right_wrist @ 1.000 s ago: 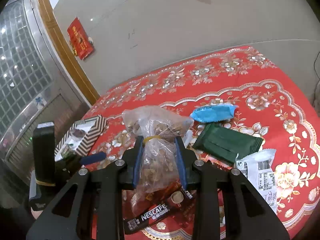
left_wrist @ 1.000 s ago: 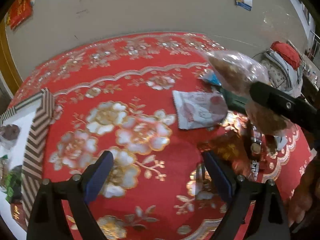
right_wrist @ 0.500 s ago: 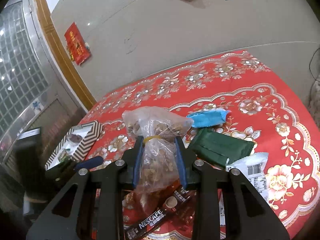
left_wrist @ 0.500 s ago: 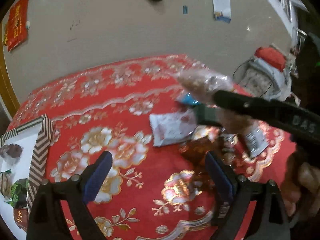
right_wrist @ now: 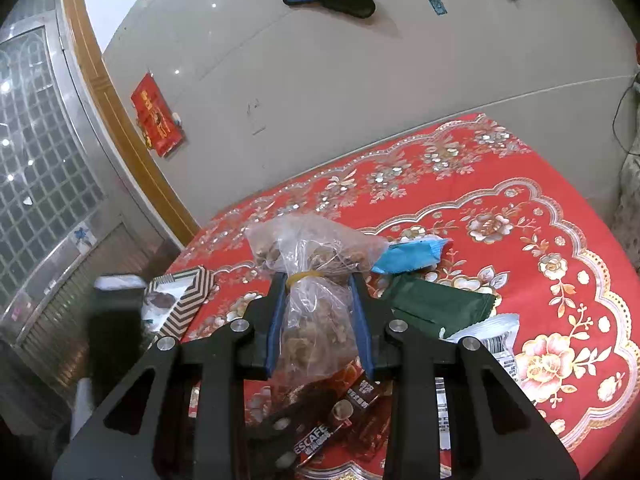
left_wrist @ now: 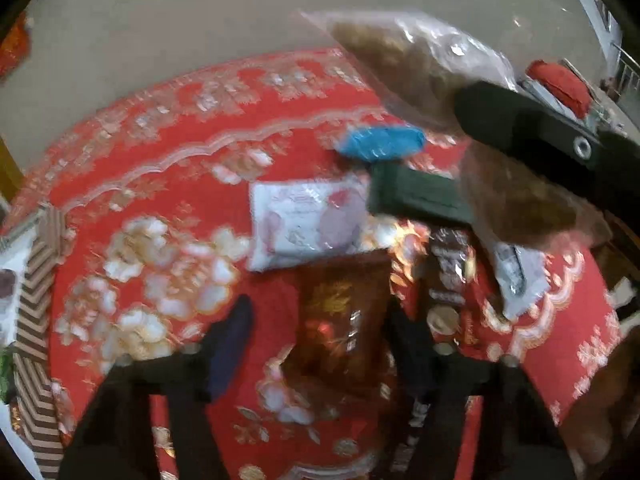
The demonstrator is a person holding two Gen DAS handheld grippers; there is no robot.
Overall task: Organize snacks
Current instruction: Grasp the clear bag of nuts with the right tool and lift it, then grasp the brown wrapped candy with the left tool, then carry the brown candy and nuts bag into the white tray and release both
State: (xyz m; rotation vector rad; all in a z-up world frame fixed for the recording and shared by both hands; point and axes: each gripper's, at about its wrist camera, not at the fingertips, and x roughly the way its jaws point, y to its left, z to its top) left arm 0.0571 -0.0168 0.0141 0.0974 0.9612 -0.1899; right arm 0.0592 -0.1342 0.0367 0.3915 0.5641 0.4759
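My right gripper (right_wrist: pixel 320 304) is shut on a clear plastic bag of brown snacks (right_wrist: pixel 316 280), tied with a yellow band, and holds it above the red floral tablecloth (right_wrist: pixel 500 220). The bag also shows in the left wrist view (left_wrist: pixel 420 68) at the upper right, above the other packets. My left gripper (left_wrist: pixel 320 344) is open and empty, its fingers either side of a dark brown packet (left_wrist: pixel 340 320) on the cloth. A striped tray (left_wrist: pixel 38 280) holding several snacks sits at the left edge; it also shows in the right wrist view (right_wrist: pixel 188 296).
Loose packets lie on the cloth: a white and pink one (left_wrist: pixel 308 224), a blue one (left_wrist: pixel 380 142), a dark green one (left_wrist: pixel 416 196), a Nescafe stick (right_wrist: pixel 320 436) and a white barcoded one (right_wrist: pixel 496 344). The table's near edge runs below them.
My left gripper has moved right and down over the brown packet; its view is now blurred. The right gripper has lifted the snack bag higher, still gripped.
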